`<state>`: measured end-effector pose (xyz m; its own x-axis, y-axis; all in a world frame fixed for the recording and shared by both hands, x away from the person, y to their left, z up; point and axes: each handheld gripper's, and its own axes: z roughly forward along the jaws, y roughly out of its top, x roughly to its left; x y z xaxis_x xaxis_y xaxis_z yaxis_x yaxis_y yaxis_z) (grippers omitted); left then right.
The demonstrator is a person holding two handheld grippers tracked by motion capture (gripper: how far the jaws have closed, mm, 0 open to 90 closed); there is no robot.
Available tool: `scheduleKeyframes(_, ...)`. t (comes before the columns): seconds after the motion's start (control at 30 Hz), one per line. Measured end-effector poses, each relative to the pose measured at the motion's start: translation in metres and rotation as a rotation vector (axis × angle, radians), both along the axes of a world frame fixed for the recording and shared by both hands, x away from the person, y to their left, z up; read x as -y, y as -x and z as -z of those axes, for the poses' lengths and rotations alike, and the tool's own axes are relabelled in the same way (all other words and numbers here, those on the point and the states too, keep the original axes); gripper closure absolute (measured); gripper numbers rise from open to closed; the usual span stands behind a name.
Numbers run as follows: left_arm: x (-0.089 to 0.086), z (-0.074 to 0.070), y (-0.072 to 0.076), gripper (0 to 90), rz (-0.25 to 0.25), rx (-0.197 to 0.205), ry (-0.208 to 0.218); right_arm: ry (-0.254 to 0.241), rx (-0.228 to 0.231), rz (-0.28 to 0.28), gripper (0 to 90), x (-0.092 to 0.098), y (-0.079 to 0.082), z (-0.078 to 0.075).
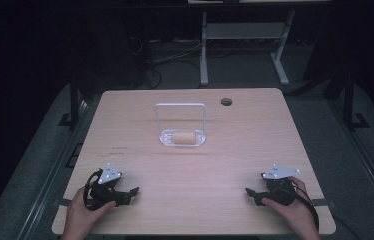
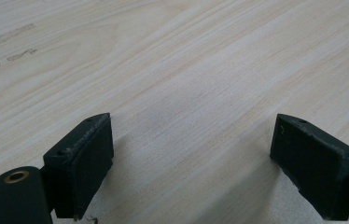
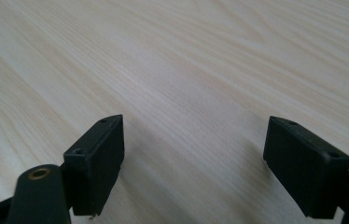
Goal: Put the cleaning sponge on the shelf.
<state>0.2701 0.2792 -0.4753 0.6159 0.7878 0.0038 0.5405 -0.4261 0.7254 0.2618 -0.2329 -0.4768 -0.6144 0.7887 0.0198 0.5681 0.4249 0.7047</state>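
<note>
Your hands come in at the bottom edge, wrists cut off by the frame. Left hand (image 1: 81, 210) holds the left gripper (image 1: 131, 192) near the counter's front left corner; jaws stand apart, tips pointing inward toward the middle. Right hand (image 1: 295, 207) holds the right gripper (image 1: 253, 195) near the front right corner, jaws likewise apart and pointing inward. Both grippers sit low over the counter (image 1: 235, 145), well apart from each other; contact with the wood cannot be told.

Left gripper view: two black pads spread wide, bare pale wood grain between them, faint smudge marks (image 2: 9, 44) at upper left. Right gripper view: same wide spread, bare grain between the pads.

Mid-counter, toward the far side: a small clear tray (image 1: 165, 137) with a tall upright frame handle (image 1: 180, 106), holding a tan cylinder (image 1: 184, 137) lying on its side. What the cylinder is cannot be made out. A dark round hole (image 1: 226, 102) sits near the far edge. Beyond, the room is dark; a white table frame (image 1: 245, 32) and cables (image 1: 170, 55) are dimly visible.
</note>
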Motion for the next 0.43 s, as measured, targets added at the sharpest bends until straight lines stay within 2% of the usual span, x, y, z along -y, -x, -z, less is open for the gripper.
scheduleKeyframes(0.23, 0.0000, 0.0000, 0.0000, 12.8, 0.000, 0.000, 0.000, -0.025, 0.009, 0.008, 17.1, 0.0025, 0.0007, 0.0034)
scheduleKeyframes(0.43, 0.0000, 0.0000, 0.0000, 12.8, 0.000, 0.000, 0.000, -0.027, 0.013, 0.009, 15.8, 0.0021, 0.0010, 0.0042)
